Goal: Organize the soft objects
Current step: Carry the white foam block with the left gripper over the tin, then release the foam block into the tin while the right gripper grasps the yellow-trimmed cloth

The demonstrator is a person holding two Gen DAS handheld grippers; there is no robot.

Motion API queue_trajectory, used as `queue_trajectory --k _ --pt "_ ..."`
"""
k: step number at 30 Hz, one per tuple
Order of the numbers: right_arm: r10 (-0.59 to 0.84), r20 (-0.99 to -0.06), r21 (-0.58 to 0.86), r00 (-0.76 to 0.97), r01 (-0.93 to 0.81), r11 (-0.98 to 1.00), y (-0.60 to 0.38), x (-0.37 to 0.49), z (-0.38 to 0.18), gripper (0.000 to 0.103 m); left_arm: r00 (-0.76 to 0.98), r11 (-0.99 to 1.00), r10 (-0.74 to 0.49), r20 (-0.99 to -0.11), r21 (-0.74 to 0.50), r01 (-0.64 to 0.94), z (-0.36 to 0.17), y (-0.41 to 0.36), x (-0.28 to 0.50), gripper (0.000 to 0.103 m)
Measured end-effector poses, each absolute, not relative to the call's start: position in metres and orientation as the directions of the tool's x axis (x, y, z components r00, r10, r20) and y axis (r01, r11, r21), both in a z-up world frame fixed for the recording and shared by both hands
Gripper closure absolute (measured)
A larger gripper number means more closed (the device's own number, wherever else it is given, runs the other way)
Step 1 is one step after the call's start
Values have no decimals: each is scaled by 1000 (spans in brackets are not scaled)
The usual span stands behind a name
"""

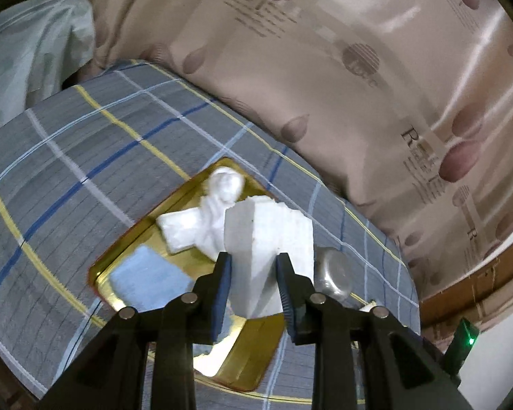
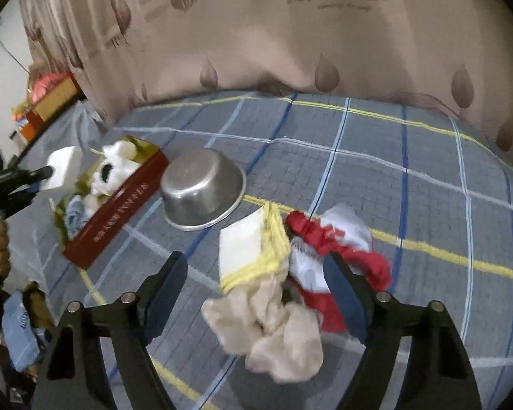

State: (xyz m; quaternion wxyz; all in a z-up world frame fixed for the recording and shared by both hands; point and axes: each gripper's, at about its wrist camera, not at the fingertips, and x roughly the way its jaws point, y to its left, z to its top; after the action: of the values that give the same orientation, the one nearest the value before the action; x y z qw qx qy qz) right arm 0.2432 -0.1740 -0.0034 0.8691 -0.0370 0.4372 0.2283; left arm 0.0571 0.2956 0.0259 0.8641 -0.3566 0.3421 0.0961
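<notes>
Foam block [image 1: 256, 256], white, is pinched between the pads of my left hand-held gripper [image 1: 254, 273], jaws narrow on it, held above the gold-lined tin box [image 1: 119, 256]. Inside the box lie white foam scraps [image 1: 201, 218] and a pale blue cloth [image 1: 147, 273]. The box sits on a bed with a grey checked sheet [image 1: 68, 157]; from the right wrist view its outer wall is dark red with gold lettering. Just right of the box an overturned steel bowl [image 2: 201, 194] rests on the sheet. My right hand-held gripper [image 2: 256, 287] stands wide, nothing pressed by its pads; between and below its fingers lies a loose pile: a white cloth with yellow trim [image 2: 253, 246], a cream cloth [image 2: 273, 328] nearest me, and a red-and-white cloth [image 2: 338, 249] to the right, touching one another. A patterned beige curtain [image 2: 290, 41] hangs along the far side of the bed.
</notes>
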Motion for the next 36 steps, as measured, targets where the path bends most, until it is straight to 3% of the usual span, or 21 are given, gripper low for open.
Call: queue_trajectory --k 8,17,22,23,25,36 --pt "267 -872 22 409 -512 858 -133 274 -21 23 751 709 -76 -656 -565 -422 7 299 41 74" --pt "147 -910 -136 389 -611 780 -94 269 -40 25 750 714 -92 -655 -569 -409 2 299 44 73" --pt "128 -916 -155 379 -631 760 -87 270 -45 58 743 710 -102 -661 -572 -411 -3 299 44 72" --pt "126 -913 -164 388 -632 758 -87 270 -44 60 741 706 -106 -663 -575 -413 -4 300 44 72" --pt "134 -904 -168 407 -624 763 -88 271 -38 99 741 701 -107 -663 -579 -416 -6 300 44 72" --pt "269 -862 -54 430 -606 794 -98 260 -15 99 732 697 -120 -670 -582 -419 -12 300 44 71"
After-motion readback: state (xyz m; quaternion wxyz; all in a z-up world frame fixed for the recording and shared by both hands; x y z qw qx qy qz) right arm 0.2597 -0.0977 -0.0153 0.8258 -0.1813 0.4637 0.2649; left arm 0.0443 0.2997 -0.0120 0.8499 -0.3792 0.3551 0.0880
